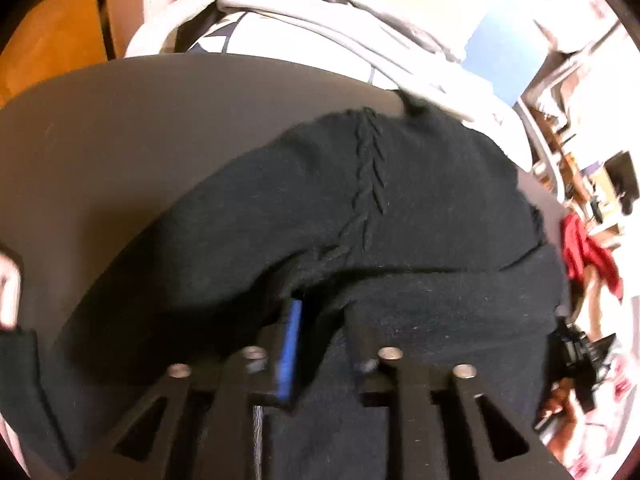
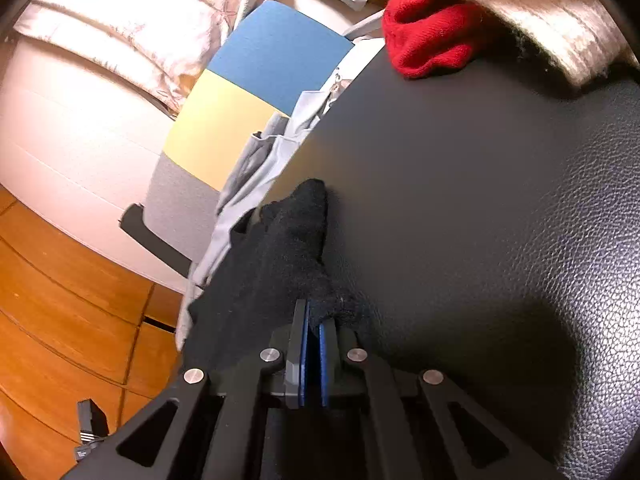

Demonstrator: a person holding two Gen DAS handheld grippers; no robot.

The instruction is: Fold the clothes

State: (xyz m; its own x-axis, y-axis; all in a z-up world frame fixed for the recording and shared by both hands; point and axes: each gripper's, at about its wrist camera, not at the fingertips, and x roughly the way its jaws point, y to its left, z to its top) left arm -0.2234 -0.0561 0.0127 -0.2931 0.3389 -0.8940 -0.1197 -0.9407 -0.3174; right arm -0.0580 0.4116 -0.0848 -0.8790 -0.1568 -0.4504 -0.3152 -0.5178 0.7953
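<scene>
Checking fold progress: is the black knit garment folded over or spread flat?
Folded over: in the left wrist view one layer of the black knit garment overlaps another.

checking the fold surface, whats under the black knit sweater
The black knit sweater lies on a dark grey leather-look tabletop, bare around it. Whatever sits beneath the cloth itself is covered and cannot be seen.

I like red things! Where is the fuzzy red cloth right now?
In the right wrist view, the fuzzy red cloth lies at the top, on the far edge of the dark grey table, touching a beige furry fabric on its right.
</scene>
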